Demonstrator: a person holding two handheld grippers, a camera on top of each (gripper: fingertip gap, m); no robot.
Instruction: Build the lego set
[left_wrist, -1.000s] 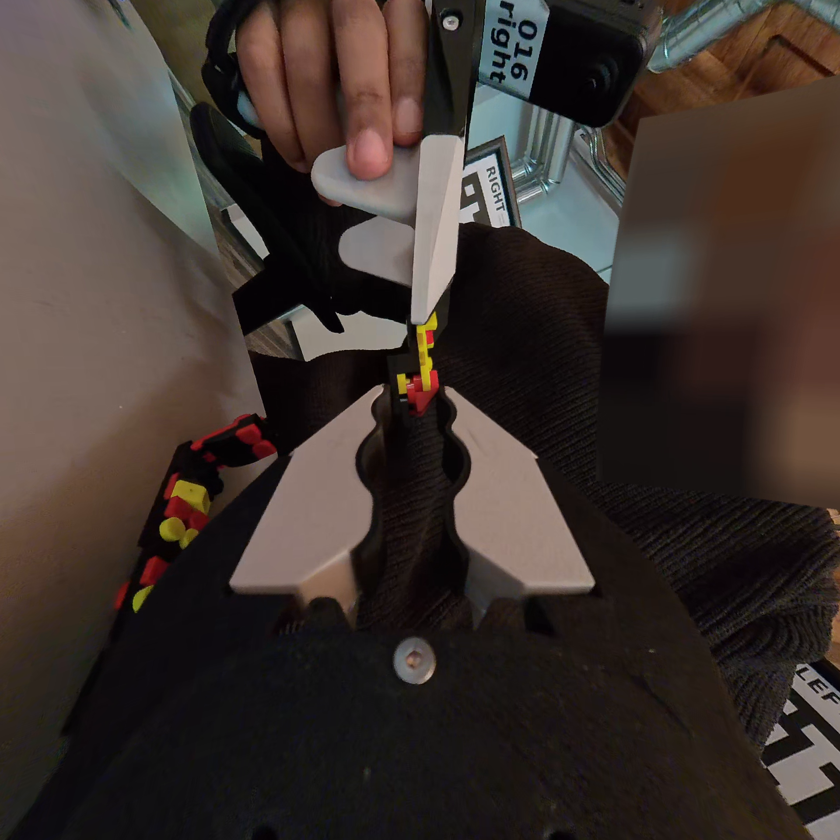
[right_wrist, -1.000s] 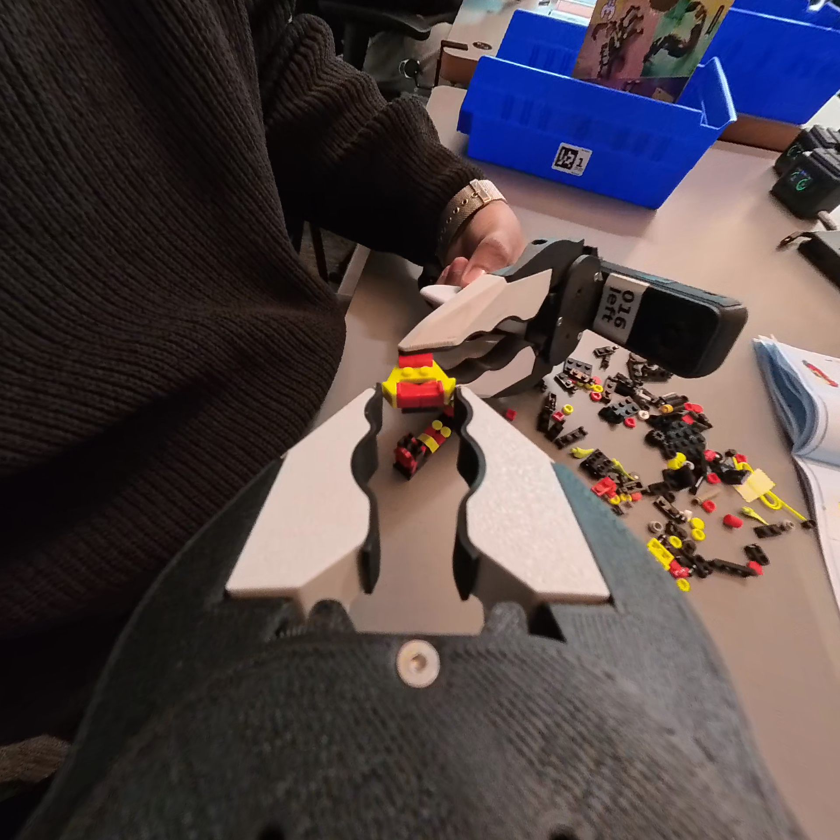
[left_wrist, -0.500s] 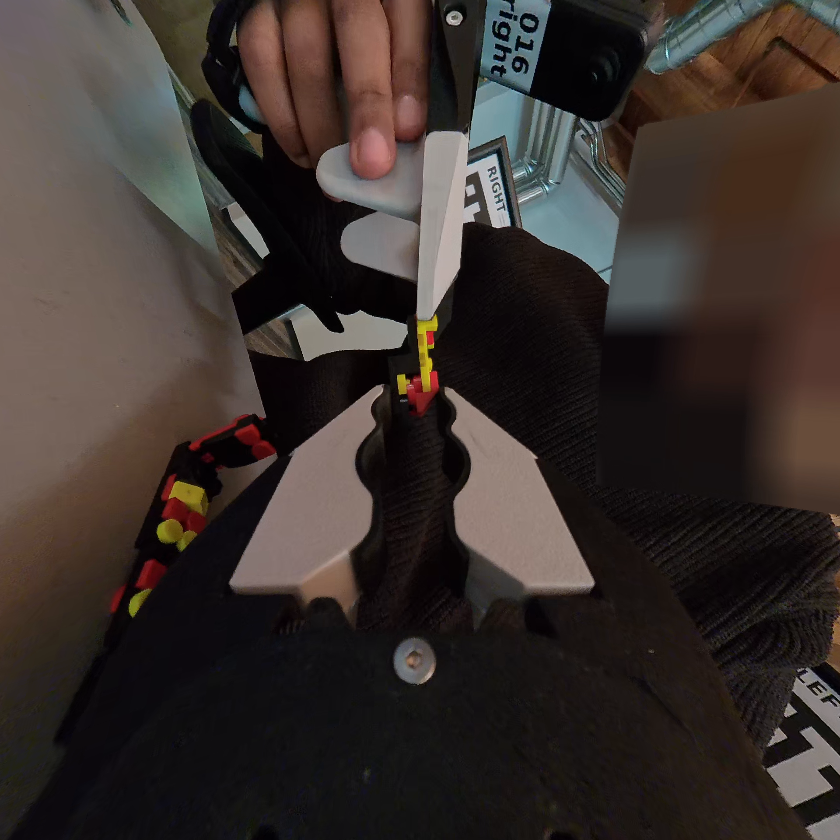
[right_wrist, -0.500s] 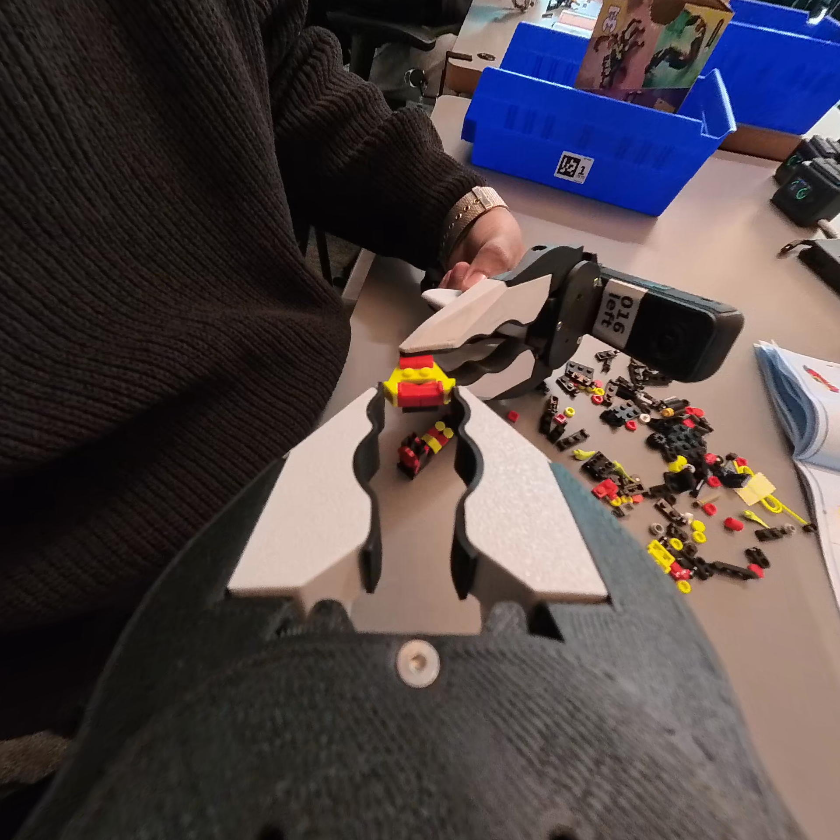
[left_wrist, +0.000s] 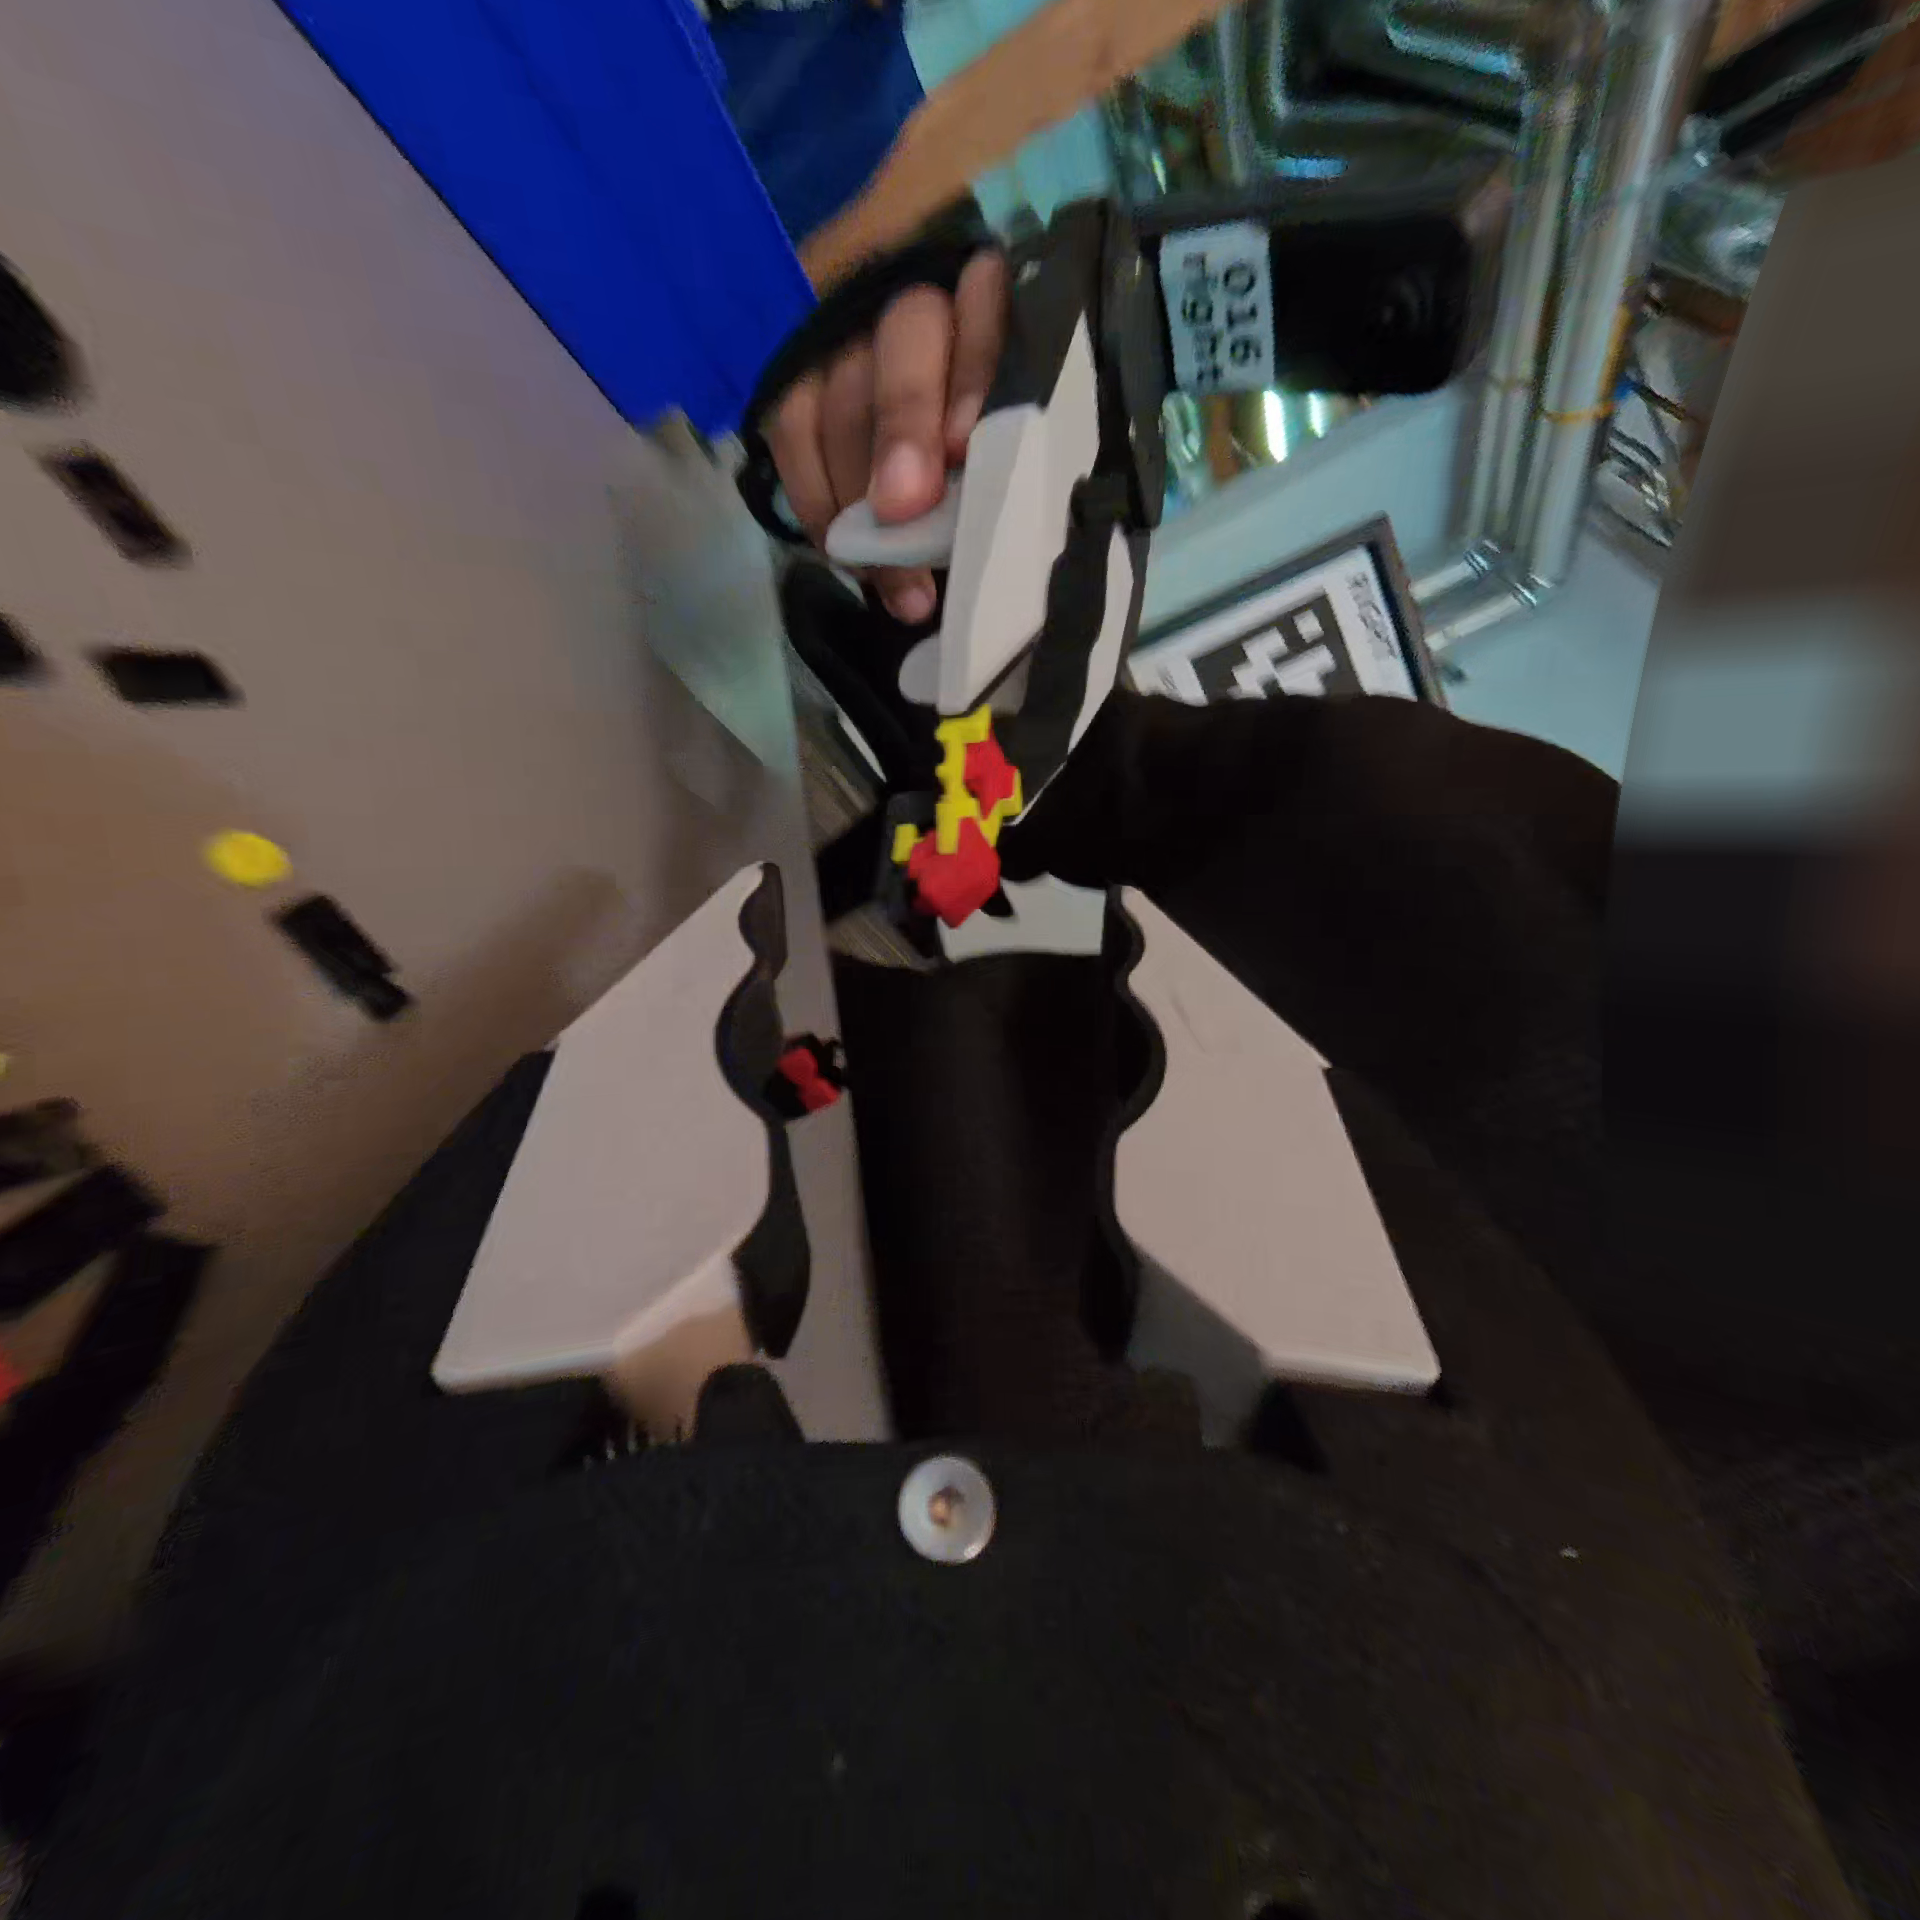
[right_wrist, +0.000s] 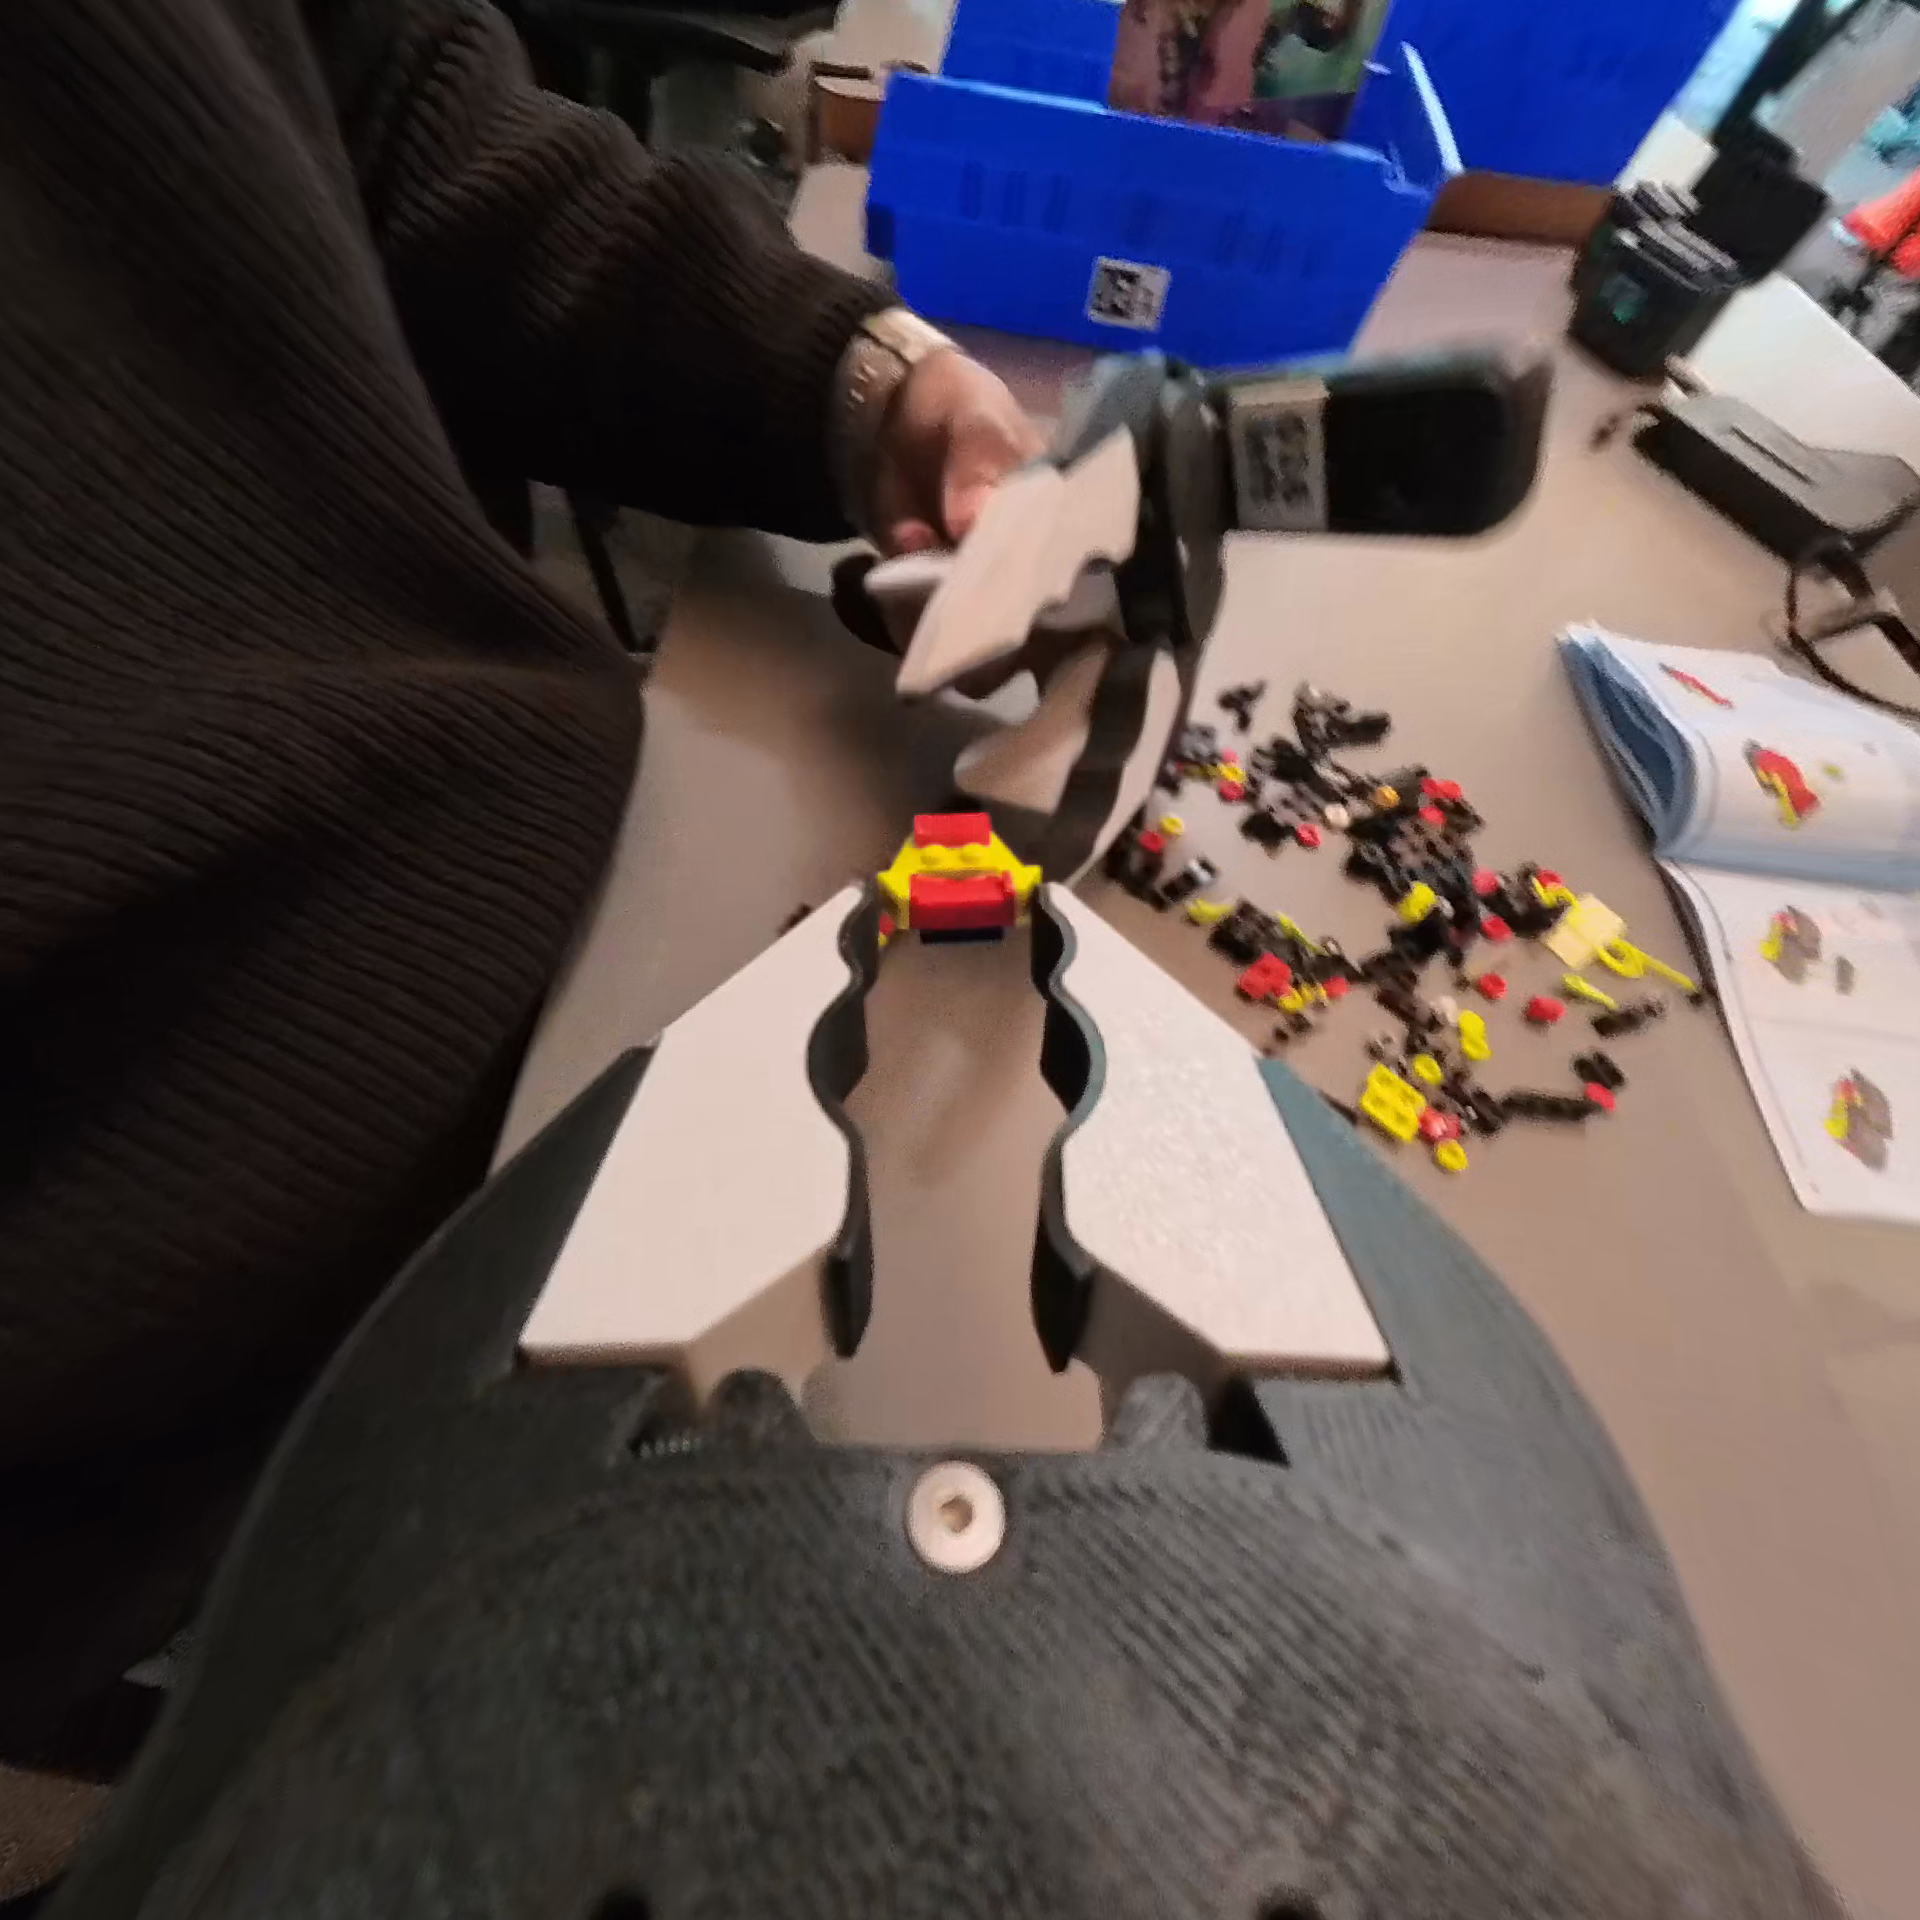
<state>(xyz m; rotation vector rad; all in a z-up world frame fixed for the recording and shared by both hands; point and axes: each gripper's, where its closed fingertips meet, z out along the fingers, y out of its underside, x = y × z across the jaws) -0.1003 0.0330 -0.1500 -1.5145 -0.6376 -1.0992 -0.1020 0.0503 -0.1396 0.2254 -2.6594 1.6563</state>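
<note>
The fingers of the right gripper are clenched at their tips on a small lego assembly of yellow, red and black pieces, held up above the grey surface. In the left wrist view the same assembly hangs at the tip of the right gripper, with a hand on its grey trigger. The left gripper stands released, its fingers spread wide with nothing between them; in the right wrist view it hovers just beyond the assembly, apart from it. Loose lego pieces in black, red and yellow lie scattered on the surface to the right, beside an open instruction booklet. A blue bin stands at the far side.
</note>
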